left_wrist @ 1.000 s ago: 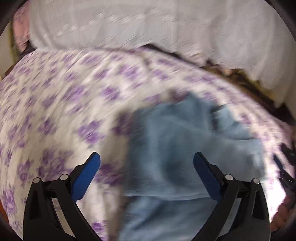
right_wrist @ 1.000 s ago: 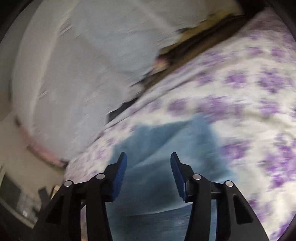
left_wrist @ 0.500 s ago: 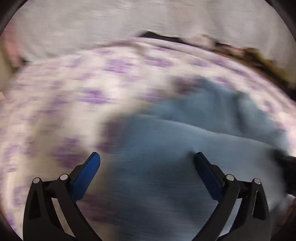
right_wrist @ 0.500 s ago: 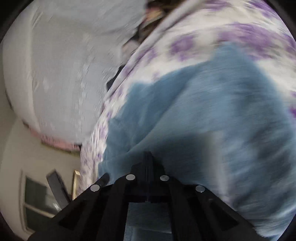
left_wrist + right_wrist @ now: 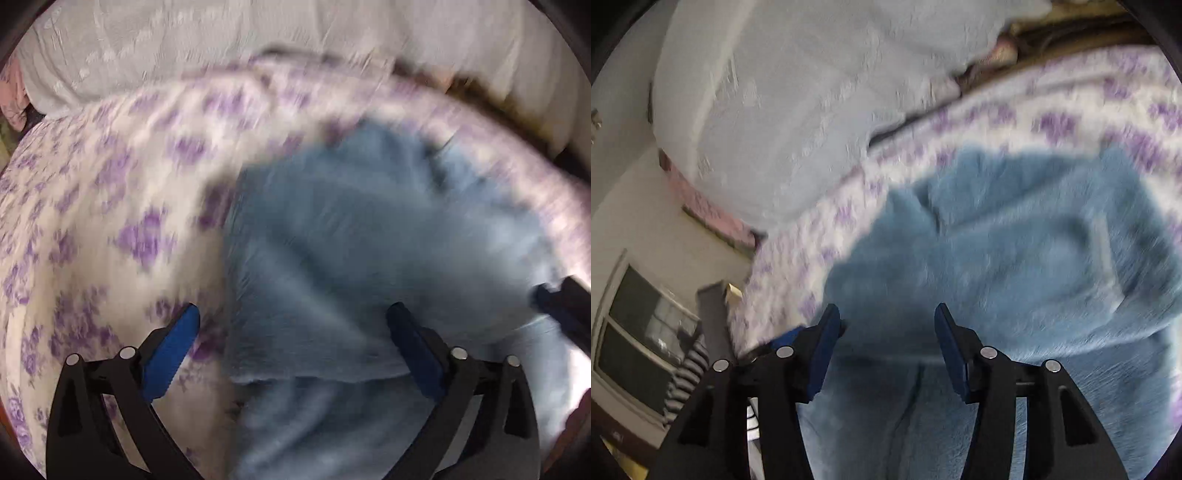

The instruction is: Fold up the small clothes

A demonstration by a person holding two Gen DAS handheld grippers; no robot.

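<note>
A light blue fleecy garment (image 5: 369, 258) lies rumpled on a bed cover with purple flowers (image 5: 110, 206). My left gripper (image 5: 293, 325) stands open wide above the garment's left edge, its jaws apart with a folded hem between and below them, untouched. In the right wrist view the same blue garment (image 5: 1015, 251) fills the middle. My right gripper (image 5: 886, 328) hangs over it with its jaws opening; cloth lies beneath them but the pads do not press it. The right gripper's tip (image 5: 554, 299) shows at the left view's right edge.
A white textured bedspread (image 5: 258, 44) is heaped behind the flowered cover. A dark gap with brown clutter (image 5: 1052, 40) runs along the cover's far edge. A window (image 5: 642, 332) and a striped cloth (image 5: 687, 380) show at the lower left of the right wrist view.
My right gripper went from open to shut half a second ago and now stands open again over the garment. Both views came closer to the cloth. The left gripper stayed open.
</note>
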